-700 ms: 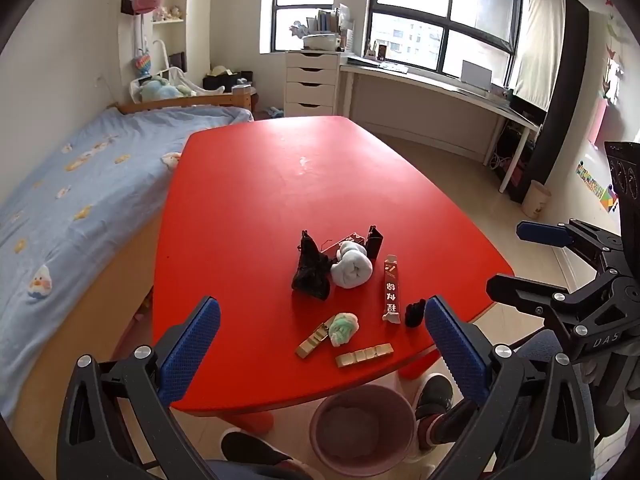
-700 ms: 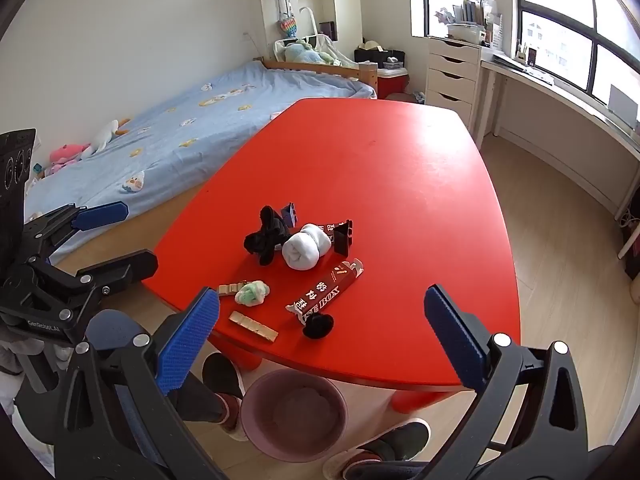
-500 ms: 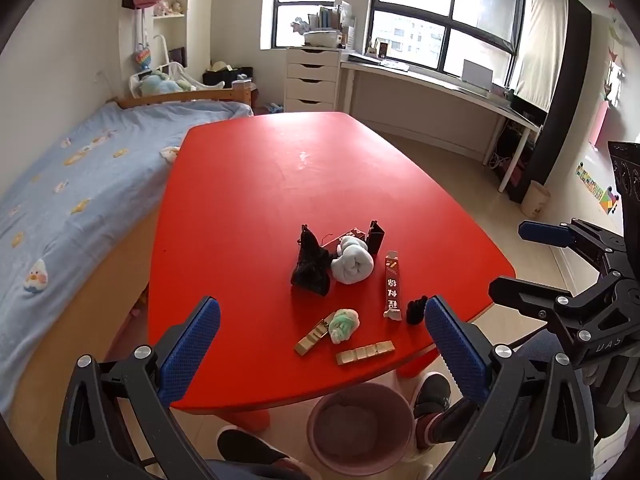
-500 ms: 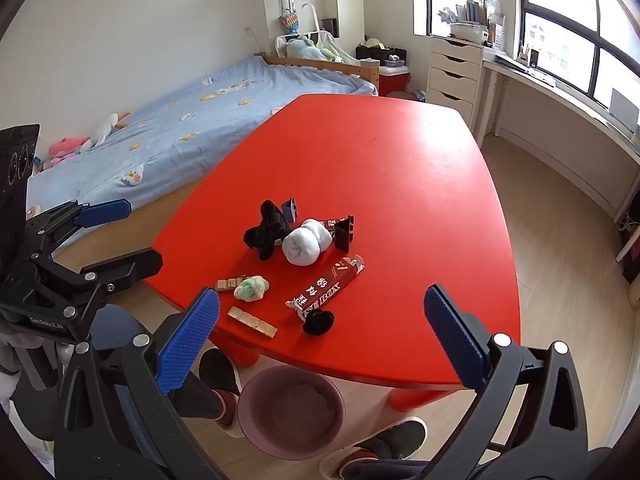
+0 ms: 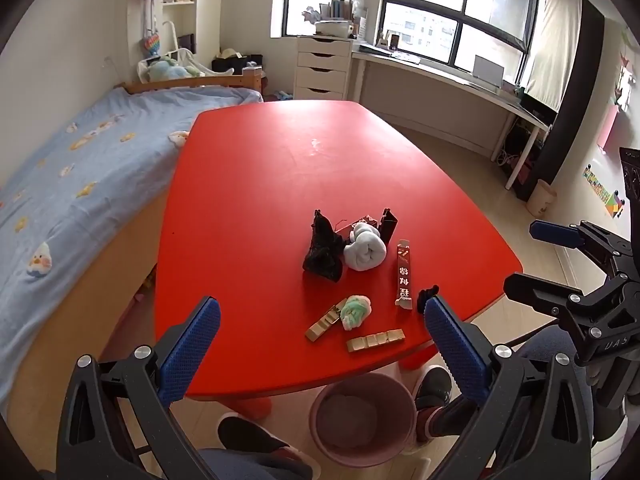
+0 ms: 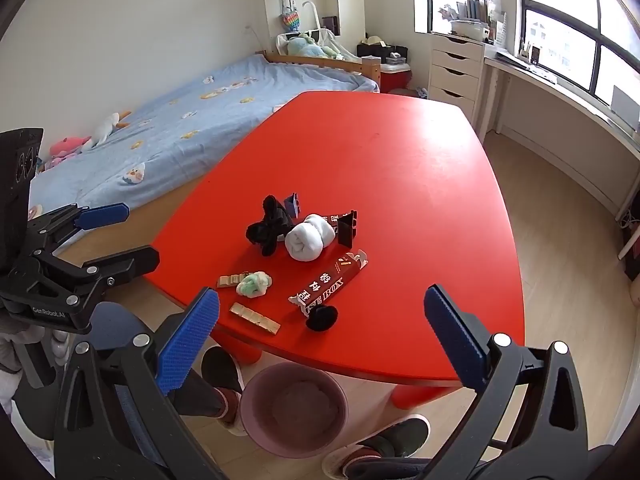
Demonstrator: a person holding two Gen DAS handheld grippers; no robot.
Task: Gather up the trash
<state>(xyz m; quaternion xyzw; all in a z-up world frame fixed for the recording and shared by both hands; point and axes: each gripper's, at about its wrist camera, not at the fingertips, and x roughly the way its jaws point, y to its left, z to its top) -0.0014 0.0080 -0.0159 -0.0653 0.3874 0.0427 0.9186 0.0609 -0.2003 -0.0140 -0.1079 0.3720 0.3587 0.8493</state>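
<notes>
Compared with the earlier views, both cameras have drifted only slightly: the litter sits a touch farther up and nearer the centre of each view, as if the person has eased both tools back or lifted them a little, and nothing on the red oval worktop has been touched. The left gripper and the right gripper both hover short of the near edge with their blue-padded fingers spread wide and nothing between them, so by my reading the collecting has not begun. The trash lies in a loose cluster near the front edge: a crumpled black plastic scrap touching a rolled white tissue wad, a small black open box just behind them, a long dark-red printed wrapper, a small black crumpled lump at its near end, a pale green-and-white crumpled ball and two tan segmented strips closest to the edge. A round pink waste bin stands on the floor just under that edge, between the person's shoes, and looks to hold only a liner. The worktop is glossy, bare beyond the cluster. Around it are a bed with a light-blue patterned cover, a white drawer unit, a long white desk under wide windows, and pale wood flooring.
</notes>
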